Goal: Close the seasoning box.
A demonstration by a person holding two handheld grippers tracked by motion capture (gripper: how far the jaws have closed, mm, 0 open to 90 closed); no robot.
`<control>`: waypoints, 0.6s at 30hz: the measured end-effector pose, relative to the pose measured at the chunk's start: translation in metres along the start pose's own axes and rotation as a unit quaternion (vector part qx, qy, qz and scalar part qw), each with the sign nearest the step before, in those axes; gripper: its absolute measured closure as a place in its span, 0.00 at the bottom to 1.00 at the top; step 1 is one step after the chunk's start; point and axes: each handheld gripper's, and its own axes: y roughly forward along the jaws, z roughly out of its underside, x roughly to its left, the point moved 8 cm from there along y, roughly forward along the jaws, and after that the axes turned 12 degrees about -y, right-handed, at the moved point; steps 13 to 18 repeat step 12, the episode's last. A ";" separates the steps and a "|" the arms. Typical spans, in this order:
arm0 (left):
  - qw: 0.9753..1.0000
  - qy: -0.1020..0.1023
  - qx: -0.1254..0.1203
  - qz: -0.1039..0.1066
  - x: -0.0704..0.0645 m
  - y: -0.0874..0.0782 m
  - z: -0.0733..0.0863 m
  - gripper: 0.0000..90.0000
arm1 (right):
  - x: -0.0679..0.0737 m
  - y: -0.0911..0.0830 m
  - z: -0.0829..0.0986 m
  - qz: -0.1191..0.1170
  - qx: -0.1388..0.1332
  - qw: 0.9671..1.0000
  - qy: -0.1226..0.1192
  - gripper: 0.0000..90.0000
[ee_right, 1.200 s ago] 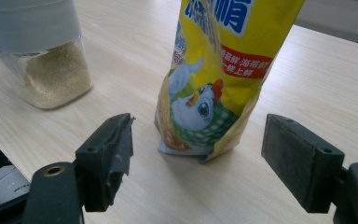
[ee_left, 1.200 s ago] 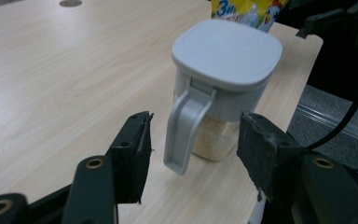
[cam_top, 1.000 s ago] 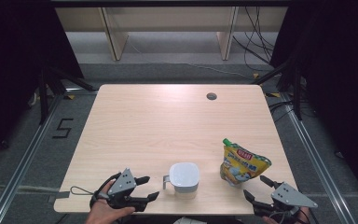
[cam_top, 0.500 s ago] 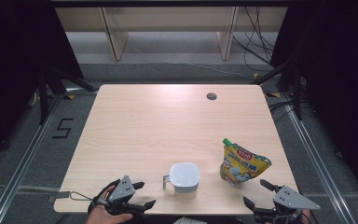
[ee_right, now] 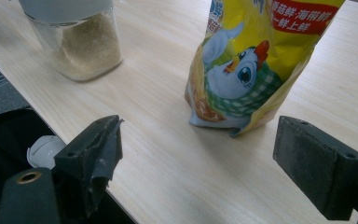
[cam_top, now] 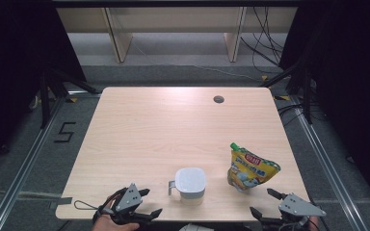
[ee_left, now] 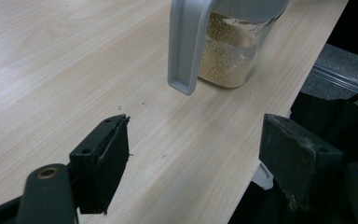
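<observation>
Black jaws stand spread wide on both the left gripper [cam_top: 148, 202] and right gripper [cam_top: 266, 202], empty, near jar [cam_top: 190, 184] and pouch [cam_top: 250, 167].

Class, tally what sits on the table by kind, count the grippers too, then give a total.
Jar of grains, grey lid and handle: 1
Yellow pouch with a chick picture: 1
Grippers, both open and empty: 2, left gripper and right gripper
Total: 4
</observation>
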 end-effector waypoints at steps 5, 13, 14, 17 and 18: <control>1.000 -0.003 -0.004 0.003 -0.001 0.000 -0.001 0.26 | -0.002 0.001 0.000 0.005 -0.007 1.000 -0.005 0.18; 1.000 0.003 -0.008 -0.004 0.004 -0.003 -0.005 0.25 | -0.004 0.000 0.002 0.006 0.003 1.000 -0.006 0.18; 1.000 0.003 -0.008 -0.004 0.004 -0.003 -0.005 0.25 | -0.004 0.000 0.002 0.006 0.003 1.000 -0.006 0.18; 1.000 0.003 -0.008 -0.004 0.004 -0.003 -0.005 0.25 | -0.004 0.000 0.002 0.006 0.003 1.000 -0.006 0.18; 1.000 0.003 -0.008 -0.004 0.004 -0.003 -0.005 0.25 | -0.004 0.000 0.002 0.006 0.003 1.000 -0.006 0.18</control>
